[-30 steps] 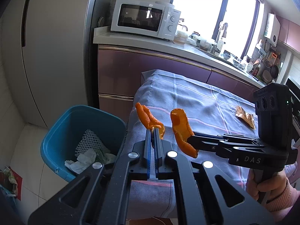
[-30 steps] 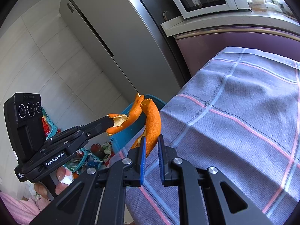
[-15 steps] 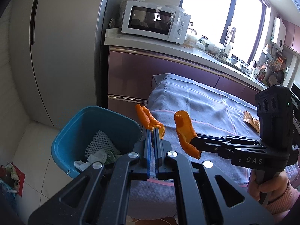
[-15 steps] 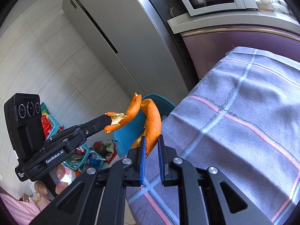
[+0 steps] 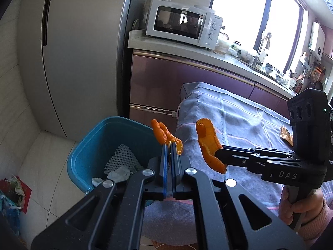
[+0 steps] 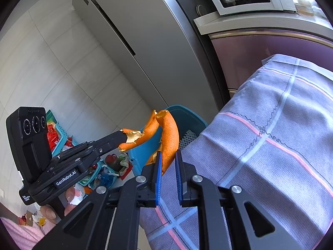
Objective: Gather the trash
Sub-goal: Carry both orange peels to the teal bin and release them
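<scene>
My left gripper (image 5: 169, 145) is shut on a thin strip of orange peel (image 5: 163, 135), held near the right rim of the blue trash bin (image 5: 87, 148). My right gripper (image 6: 168, 155) is shut on a wider piece of orange peel (image 6: 169, 137); it also shows in the left wrist view (image 5: 209, 145), over the table edge just right of the bin. The bin (image 6: 187, 116) stands on the floor beside the table and holds white foam netting (image 5: 121, 158) and crumpled paper (image 5: 118, 174). The left gripper with its peel (image 6: 139, 138) shows in the right wrist view.
The table wears a blue-grey checked cloth (image 5: 239, 120), with a gold wrapper (image 5: 286, 134) lying far right. A fridge (image 5: 83, 52), a purple cabinet (image 5: 166, 83) and a microwave (image 5: 183, 24) stand behind. Bags and baskets of clutter (image 6: 108, 166) lie on the floor.
Both grippers have moved left with their peels, from over the cloth toward the bin. The bin now lies more centrally under the left gripper. Both stay shut.
</scene>
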Demonstrator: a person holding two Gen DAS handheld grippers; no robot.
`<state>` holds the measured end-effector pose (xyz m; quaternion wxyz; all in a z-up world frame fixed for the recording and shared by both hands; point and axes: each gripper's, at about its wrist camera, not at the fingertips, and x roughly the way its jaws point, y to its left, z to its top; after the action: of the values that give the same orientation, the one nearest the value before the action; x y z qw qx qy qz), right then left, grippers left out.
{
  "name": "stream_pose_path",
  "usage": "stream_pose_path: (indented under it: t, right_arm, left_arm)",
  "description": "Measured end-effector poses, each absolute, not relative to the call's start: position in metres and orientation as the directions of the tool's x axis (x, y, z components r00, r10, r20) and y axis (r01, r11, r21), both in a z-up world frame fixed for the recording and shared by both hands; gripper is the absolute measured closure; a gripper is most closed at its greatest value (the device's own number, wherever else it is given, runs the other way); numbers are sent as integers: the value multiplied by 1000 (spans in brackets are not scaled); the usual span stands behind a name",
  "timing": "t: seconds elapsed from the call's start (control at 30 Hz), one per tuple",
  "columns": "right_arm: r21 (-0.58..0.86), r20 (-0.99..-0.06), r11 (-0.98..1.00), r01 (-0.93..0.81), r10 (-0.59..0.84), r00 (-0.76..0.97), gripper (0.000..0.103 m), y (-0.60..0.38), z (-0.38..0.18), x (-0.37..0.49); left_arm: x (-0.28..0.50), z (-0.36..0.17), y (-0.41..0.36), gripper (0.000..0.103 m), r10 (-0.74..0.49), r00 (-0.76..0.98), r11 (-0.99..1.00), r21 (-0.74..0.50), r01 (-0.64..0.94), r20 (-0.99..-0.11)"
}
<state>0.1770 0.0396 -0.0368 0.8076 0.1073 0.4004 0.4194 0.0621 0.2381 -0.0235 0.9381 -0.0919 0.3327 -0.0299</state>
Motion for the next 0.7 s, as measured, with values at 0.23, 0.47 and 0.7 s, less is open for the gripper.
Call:
stream_pose_path:
  t: [0.23,0.47,0.7]
  right_arm:
    - [498,-567,619,-607,762,312,92,54,-35,181]
    - [487,-583,618,-617,756,298,92,69,-37,186]
    - [475,-604,627,-618,743,289,92,83,-39,192]
  left_arm:
    - [65,-29,248,100,-96,773,982,-189,-31,-627]
    - [71,-33,259,100,-75,767,980,-187,-61,-638]
    - [76,-38,264,100,-60,759,980,-184,-80,-648]
